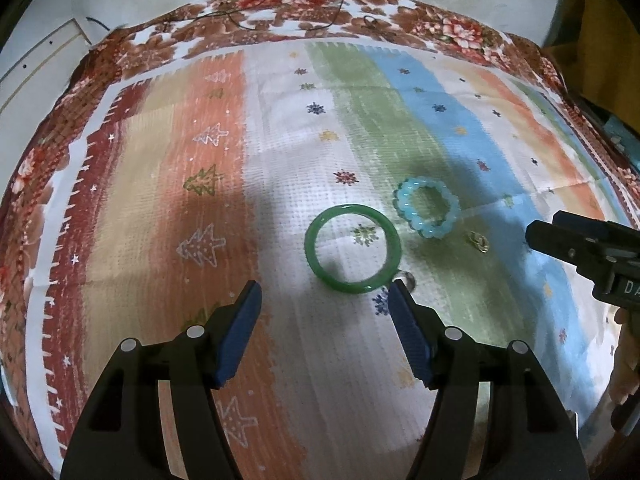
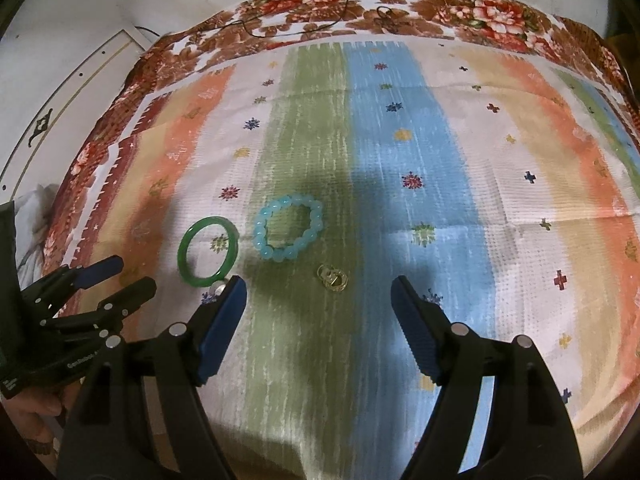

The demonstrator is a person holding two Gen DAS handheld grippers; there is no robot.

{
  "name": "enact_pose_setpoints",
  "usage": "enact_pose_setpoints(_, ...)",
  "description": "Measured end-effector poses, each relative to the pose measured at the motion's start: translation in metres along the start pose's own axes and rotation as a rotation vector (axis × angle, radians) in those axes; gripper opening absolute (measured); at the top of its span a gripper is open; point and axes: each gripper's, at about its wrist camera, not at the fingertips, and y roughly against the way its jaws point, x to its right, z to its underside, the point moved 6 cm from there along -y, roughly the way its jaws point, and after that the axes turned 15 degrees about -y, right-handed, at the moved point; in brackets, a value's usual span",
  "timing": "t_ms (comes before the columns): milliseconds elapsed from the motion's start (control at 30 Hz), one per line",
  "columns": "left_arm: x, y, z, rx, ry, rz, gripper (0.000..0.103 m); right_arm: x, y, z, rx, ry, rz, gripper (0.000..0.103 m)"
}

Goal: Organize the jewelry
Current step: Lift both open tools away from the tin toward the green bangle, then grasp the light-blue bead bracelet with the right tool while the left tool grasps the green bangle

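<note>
A green bangle point(image 1: 352, 249) lies flat on the striped cloth, just ahead of my open left gripper point(image 1: 325, 294). A light blue bead bracelet point(image 1: 428, 207) lies to its right, and a small gold ring piece point(image 1: 480, 241) further right. A small silver ring point(image 1: 407, 279) sits by the left gripper's right fingertip. In the right wrist view, the bangle point(image 2: 208, 252), the bead bracelet point(image 2: 289, 227) and the gold piece point(image 2: 333, 277) lie ahead of my open, empty right gripper point(image 2: 318, 290). The left gripper point(image 2: 116, 276) shows at the left.
A striped cloth point(image 1: 200, 160) with a floral border covers the table. Black cables point(image 1: 280, 12) lie along the far edge. A white wall stands behind. The right gripper point(image 1: 580, 248) shows at the right edge of the left wrist view.
</note>
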Motion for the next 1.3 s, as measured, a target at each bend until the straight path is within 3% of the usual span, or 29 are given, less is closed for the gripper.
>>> enact_pose_setpoints(367,-0.012,-0.025,-0.01,-0.027,0.02,0.017,0.066,0.007,-0.032,-0.019,-0.042,-0.082,0.031,0.074)
enact_pose_setpoints(833,-0.022,-0.05,-0.013,-0.05,0.049,0.047,0.065,-0.006,-0.07,-0.039,-0.092,-0.095,0.059,0.074)
enact_pose_setpoints(1133,-0.026,-0.06,-0.007,-0.062,0.039,0.049,0.065,-0.01,-0.099,-0.038,-0.125,-0.071,0.141,0.074)
enact_pose_setpoints(1300,-0.025,-0.065,-0.006,-0.067,0.009,0.01,0.059,-0.008,-0.106,-0.034,-0.123,-0.049,0.181,0.061)
